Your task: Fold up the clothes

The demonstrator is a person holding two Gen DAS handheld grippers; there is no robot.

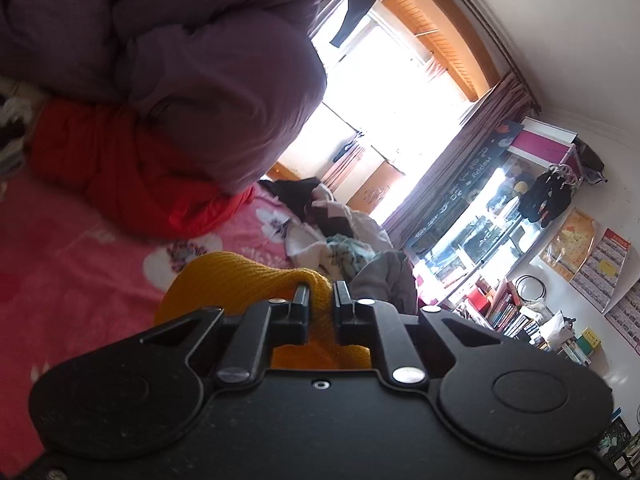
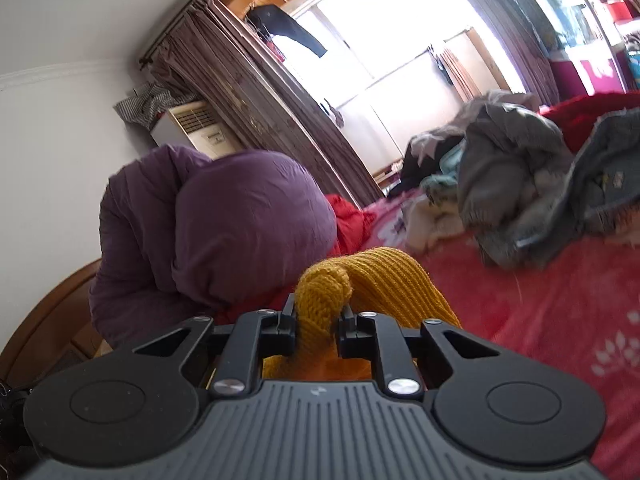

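A mustard-yellow knit garment (image 1: 236,280) is held up over the pink floral bed (image 1: 80,248). My left gripper (image 1: 321,294) is shut on a bunched fold of it, and the knit runs down between the fingers toward the camera. In the right wrist view the same yellow knit (image 2: 384,276) bulges out between the fingers of my right gripper (image 2: 320,312), which is shut on it. The rest of the garment hangs below both grippers, out of sight.
A purple duvet (image 2: 224,224) lies rolled on a red blanket (image 1: 120,176) at the head of the bed. A heap of unfolded clothes (image 2: 516,184) lies on the pink sheet (image 2: 540,312) toward the window. A bookshelf (image 1: 516,312) and glass cabinet (image 1: 480,216) stand by the wall.
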